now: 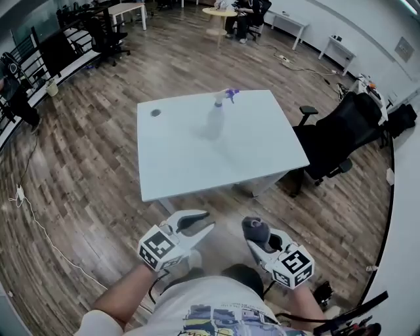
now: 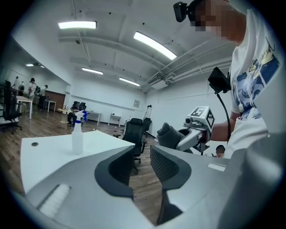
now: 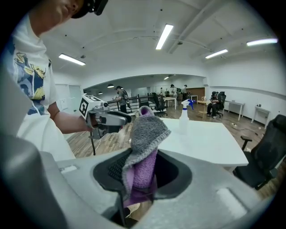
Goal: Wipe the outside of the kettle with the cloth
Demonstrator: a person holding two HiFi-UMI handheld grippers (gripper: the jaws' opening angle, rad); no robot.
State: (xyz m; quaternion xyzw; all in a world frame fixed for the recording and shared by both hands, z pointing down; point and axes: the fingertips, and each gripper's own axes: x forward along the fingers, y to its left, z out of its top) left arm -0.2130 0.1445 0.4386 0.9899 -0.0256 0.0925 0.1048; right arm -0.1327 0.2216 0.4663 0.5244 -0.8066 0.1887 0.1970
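Observation:
My right gripper (image 1: 259,244) is shut on a folded cloth (image 3: 142,147), grey outside and purple inside, which sticks up from between its jaws. That cloth (image 1: 254,229) shows as a dark bundle in the head view. My left gripper (image 1: 202,222) is open, its jaws a little apart with nothing between them (image 2: 142,154). Both grippers hang close to my body, short of the white table's (image 1: 197,164) near edge. A clear spray bottle (image 1: 215,118) with a purple trigger stands on the table. No kettle shows in any view.
A black office chair (image 1: 341,141) stands right of the table. A white cable (image 1: 39,230) runs across the wooden floor at the left. Desks, chairs and seated people (image 1: 243,16) are far back in the room.

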